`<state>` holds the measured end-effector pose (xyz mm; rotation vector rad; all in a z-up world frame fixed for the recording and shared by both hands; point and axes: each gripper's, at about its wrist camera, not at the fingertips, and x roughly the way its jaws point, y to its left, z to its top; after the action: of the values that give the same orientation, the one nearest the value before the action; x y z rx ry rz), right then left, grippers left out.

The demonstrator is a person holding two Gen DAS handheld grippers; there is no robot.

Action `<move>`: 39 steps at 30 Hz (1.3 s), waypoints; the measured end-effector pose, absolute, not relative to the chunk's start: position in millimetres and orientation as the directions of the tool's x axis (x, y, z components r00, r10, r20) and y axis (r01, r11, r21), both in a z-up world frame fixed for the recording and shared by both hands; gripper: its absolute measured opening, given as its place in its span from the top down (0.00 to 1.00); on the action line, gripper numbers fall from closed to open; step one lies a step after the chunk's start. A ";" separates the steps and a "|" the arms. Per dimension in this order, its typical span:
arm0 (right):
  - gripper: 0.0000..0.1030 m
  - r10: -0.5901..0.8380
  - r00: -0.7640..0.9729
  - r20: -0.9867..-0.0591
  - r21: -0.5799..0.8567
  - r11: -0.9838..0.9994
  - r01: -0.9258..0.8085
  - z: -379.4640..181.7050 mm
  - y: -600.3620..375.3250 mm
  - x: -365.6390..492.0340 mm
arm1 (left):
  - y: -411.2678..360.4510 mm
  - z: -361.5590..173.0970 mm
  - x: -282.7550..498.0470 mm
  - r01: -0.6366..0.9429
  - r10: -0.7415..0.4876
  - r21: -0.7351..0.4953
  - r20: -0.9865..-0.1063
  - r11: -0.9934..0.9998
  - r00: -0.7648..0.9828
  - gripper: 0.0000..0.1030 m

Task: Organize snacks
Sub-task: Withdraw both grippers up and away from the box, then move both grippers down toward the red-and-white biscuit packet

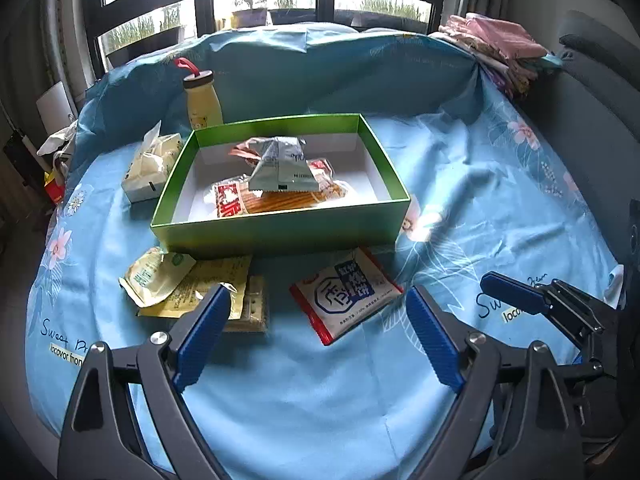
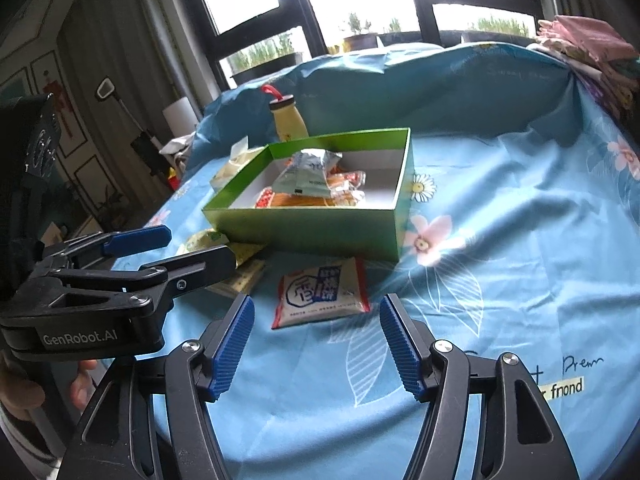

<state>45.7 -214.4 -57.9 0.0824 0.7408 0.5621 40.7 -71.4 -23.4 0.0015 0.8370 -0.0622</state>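
A green box (image 1: 280,232) (image 2: 320,228) stands mid-bed, holding a grey-blue packet (image 1: 280,168), a red-and-white packet (image 1: 228,200) and an orange stick snack. In front of it lie a red, white and blue packet (image 1: 346,292) (image 2: 320,292), a pale green-yellow pouch (image 1: 156,276), a yellow sachet (image 1: 216,280) and a cracker pack (image 1: 256,308). My left gripper (image 1: 318,300) (image 2: 200,246) is open, with its left finger over the sachet. My right gripper (image 2: 316,308) (image 1: 520,296) is open just short of the red, white and blue packet, nothing between its pads.
A yellow drink bottle (image 1: 202,100) with a red loop and a tissue pack (image 1: 150,164) sit left of the box. Folded clothes (image 1: 500,48) are stacked at the far right. The blue floral sheet (image 1: 480,184) spreads right of the box. A hand (image 2: 24,392) holds the left gripper.
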 end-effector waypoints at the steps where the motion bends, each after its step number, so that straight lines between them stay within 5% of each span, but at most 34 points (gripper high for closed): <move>1: 0.36 0.512 0.596 -0.618 0.266 0.850 -0.454 -59.3 -215.0 46.4 | -71.7 -25.1 41.4 0.056 -0.055 -0.023 -0.745 0.998 0.665 0.13; 14: 0.36 0.512 0.570 -0.642 0.282 0.850 -0.446 -74.8 -220.3 54.4 | -73.9 -40.5 49.3 0.067 -0.077 -0.045 -0.779 0.997 0.622 0.13; 24: 0.36 0.508 0.533 -0.677 0.288 0.849 -0.443 -92.2 -219.6 64.3 | -53.8 -73.9 67.5 0.019 -0.276 -0.302 -0.841 0.953 0.466 0.13; 39: 0.36 0.548 0.454 -0.702 0.331 0.816 -0.474 -113.2 -206.3 94.0 | -27.1 -98.6 88.5 -0.088 -0.448 -0.513 -0.811 0.854 0.377 0.13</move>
<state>94.0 -206.3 -113.2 0.0911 0.9004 0.6321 88.5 -27.1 -98.6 -0.5272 1.1750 -0.2437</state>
